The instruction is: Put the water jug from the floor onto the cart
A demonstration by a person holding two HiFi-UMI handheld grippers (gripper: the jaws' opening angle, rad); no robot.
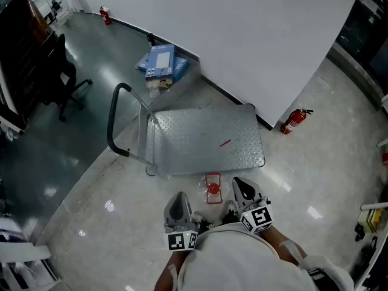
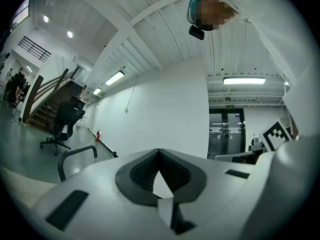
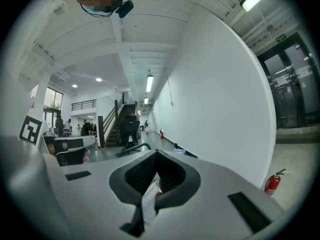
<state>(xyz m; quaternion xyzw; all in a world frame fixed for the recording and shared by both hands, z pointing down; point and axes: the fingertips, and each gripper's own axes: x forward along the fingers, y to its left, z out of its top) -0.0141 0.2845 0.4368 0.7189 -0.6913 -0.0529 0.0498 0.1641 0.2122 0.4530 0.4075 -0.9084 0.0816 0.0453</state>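
Directly ahead of the person, at twelve o'clock, the cart [image 1: 194,138] stands on the pale floor [image 1: 121,223] with its bare ribbed metal deck facing up and its dark looped handle [image 1: 115,117] rising on the nine o'clock side. The water jug [image 1: 213,188], clear with red at its top, sits on the floor just short of the cart's near edge and not on the deck. It lies at twelve o'clock from the person, between the tips of the two grippers and a little beyond them. The left gripper [image 1: 177,197] is held out at eleven o'clock, above the floor and apart from the jug. In its own view its jaws [image 2: 159,154] are pressed together with nothing gripped between them. The right gripper [image 1: 238,183] reaches out at one o'clock, also clear of the jug. Its jaws [image 3: 156,156] are closed on each other, and a sliver of red shows low in the gap, too small to tell what it is. Beyond the cart, at eleven o'clock, blue boxes [image 1: 160,62] lie against the white wall [image 1: 242,35]. A red fire extinguisher [image 1: 294,121] rests at the wall's corner at two o'clock, and a black office chair [image 1: 63,86] stands at ten o'clock.
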